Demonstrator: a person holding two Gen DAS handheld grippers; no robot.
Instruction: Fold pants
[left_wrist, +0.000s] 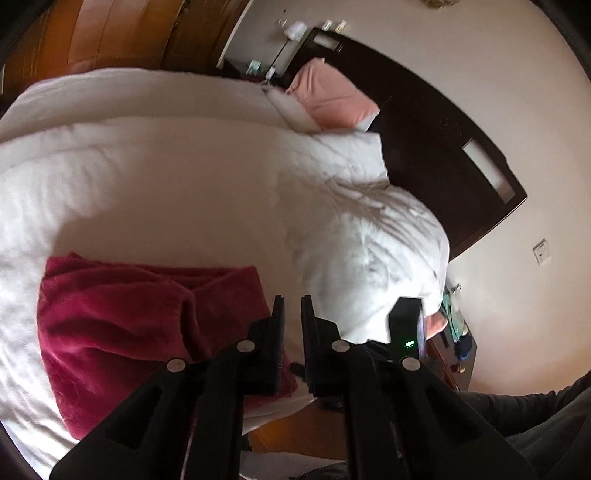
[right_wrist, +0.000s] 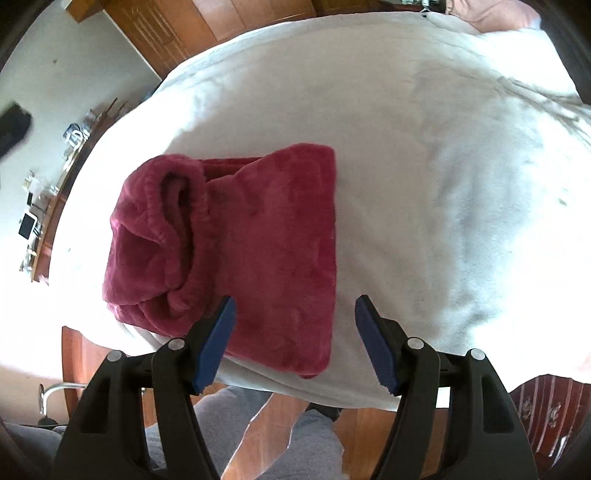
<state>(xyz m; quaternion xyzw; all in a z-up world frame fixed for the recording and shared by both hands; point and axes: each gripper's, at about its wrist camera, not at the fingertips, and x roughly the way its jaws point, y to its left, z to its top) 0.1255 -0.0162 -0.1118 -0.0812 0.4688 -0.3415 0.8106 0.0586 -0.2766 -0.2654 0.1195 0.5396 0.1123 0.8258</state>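
The dark red fleece pants (right_wrist: 236, 243) lie folded into a compact block on the white bed, waistband opening toward the left in the right wrist view. They also show in the left wrist view (left_wrist: 122, 325) at lower left. My right gripper (right_wrist: 295, 310) is open and empty, held above the near edge of the folded pants. My left gripper (left_wrist: 293, 306) is nearly shut with a narrow gap and holds nothing, just right of the pants. The right gripper's body (left_wrist: 406, 325) shows beyond it.
A white duvet (left_wrist: 184, 177) covers the bed, bunched at the right (left_wrist: 369, 236). A pink pillow (left_wrist: 332, 99) leans against the dark headboard (left_wrist: 443, 140). A cluttered shelf (right_wrist: 48, 192) runs along the left wall. Wooden floor and the person's grey-clad legs (right_wrist: 306, 443) are below the bed edge.
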